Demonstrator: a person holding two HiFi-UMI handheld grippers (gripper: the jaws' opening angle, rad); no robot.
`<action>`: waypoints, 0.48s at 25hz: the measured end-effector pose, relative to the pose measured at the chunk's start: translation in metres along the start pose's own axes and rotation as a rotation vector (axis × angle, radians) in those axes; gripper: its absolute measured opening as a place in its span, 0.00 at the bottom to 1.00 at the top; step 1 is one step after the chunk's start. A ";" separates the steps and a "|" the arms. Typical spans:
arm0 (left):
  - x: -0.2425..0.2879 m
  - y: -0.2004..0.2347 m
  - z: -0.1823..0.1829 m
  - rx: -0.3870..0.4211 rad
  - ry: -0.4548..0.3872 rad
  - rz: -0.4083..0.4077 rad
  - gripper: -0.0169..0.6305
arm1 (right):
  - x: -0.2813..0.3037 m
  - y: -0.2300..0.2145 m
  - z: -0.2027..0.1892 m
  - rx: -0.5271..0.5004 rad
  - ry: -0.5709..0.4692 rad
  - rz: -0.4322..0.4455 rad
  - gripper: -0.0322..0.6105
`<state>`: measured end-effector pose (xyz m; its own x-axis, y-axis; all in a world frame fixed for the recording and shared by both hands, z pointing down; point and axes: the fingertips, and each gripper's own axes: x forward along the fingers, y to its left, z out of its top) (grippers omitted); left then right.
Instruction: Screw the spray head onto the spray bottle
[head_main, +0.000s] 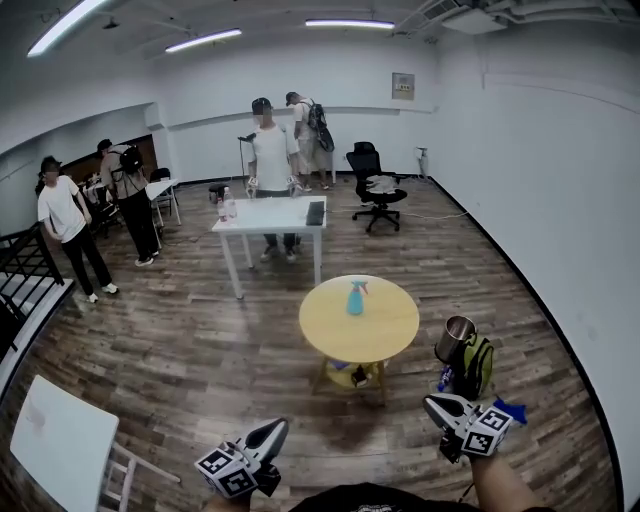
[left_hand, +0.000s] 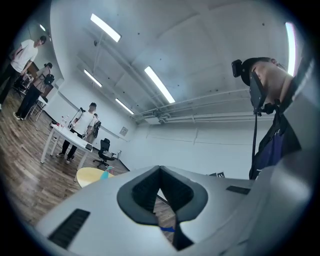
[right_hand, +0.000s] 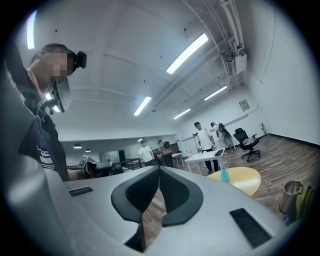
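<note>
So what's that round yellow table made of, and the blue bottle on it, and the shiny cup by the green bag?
The round table looks like wood or laminate: smooth, matte yellow top. The spray bottle is probably plastic: smooth, evenly coloured light blue. The cup is likely steel: silvery, with bright reflections.

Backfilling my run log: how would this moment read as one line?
left gripper: shut, empty | right gripper: shut, empty | spray bottle: upright on round table, apart from both grippers, untouched
</note>
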<state>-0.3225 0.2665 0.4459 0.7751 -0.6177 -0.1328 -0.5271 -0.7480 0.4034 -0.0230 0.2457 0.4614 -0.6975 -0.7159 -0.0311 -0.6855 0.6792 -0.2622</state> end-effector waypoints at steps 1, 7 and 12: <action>0.009 0.006 -0.002 -0.004 0.002 0.002 0.06 | 0.004 -0.010 0.002 0.004 -0.002 -0.001 0.09; 0.075 0.039 -0.008 0.022 0.005 0.020 0.06 | 0.031 -0.087 0.010 0.011 -0.005 0.031 0.09; 0.161 0.057 -0.004 0.023 -0.035 0.086 0.06 | 0.052 -0.178 0.038 -0.009 0.024 0.098 0.09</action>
<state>-0.2259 0.1254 0.4507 0.7143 -0.6875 -0.1306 -0.5989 -0.6972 0.3940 0.0707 0.0812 0.4696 -0.7658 -0.6423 -0.0334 -0.6157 0.7471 -0.2506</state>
